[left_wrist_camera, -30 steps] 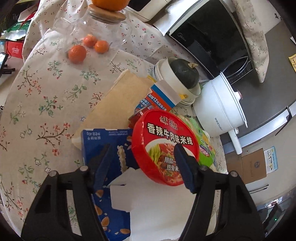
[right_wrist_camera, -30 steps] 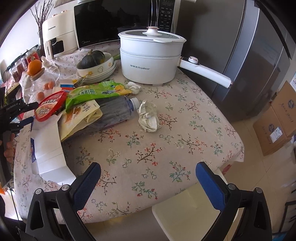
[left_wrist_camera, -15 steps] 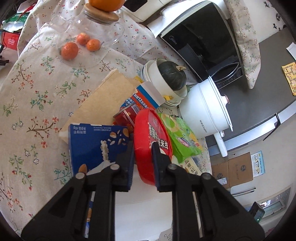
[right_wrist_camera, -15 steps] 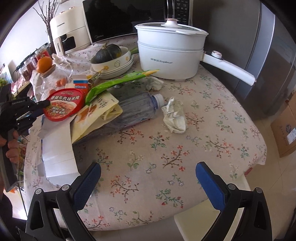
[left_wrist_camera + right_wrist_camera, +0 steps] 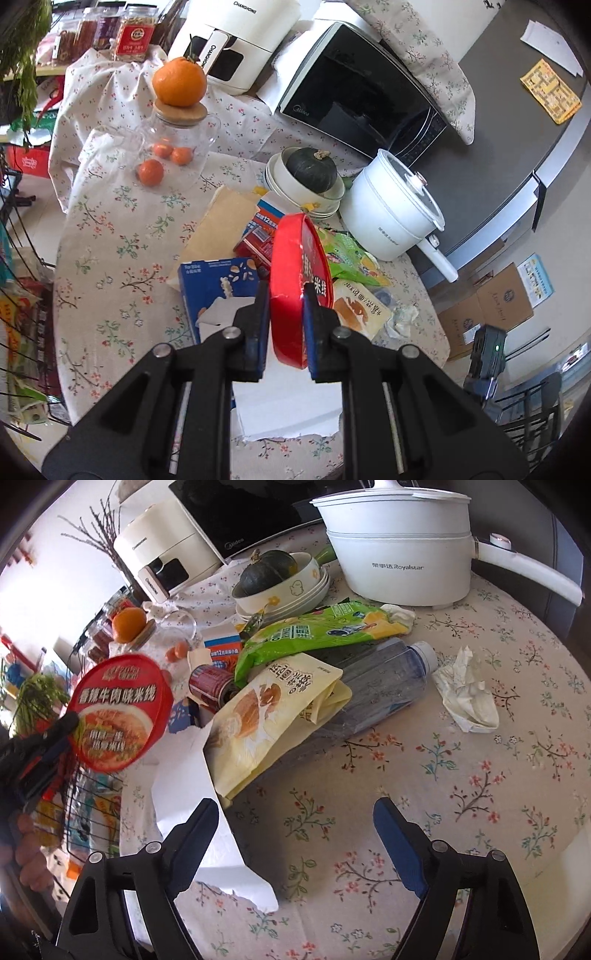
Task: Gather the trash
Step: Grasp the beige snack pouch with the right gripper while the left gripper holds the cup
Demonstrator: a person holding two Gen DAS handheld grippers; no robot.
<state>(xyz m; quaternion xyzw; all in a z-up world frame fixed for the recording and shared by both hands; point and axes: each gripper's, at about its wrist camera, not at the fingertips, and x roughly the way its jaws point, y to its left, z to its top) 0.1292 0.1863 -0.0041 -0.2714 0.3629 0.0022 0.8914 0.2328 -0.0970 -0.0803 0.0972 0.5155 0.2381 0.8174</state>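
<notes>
You have the red noodle-cup lid (image 5: 295, 291) pinched edge-on, lifted above the heaped wrappers (image 5: 291, 698), its rim seemingly creased.

R tool (image 5: 295, 819) open over tablecloth (image 5: 406, 775), L tool (image 5: 55, 734) gripping lid (image 5: 122, 712)

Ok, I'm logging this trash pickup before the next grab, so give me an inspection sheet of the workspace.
Surface: floral tablecloth over the table.
Job's things: red noodle lid lifted edge-on; green snack bag, yellow pouch, plastic bottle, crumpled tissue, red can, blue carton and white paper lie piled.
Clutter: white electric pot, squash in stacked bowls, glass jar with an orange on its lid.
Grippers: left gripper shut on the lid; right gripper open, holding nothing.
Cables: nothing seen.
Surroundings: microwave, air fryer, cardboard boxes on the floor.
</notes>
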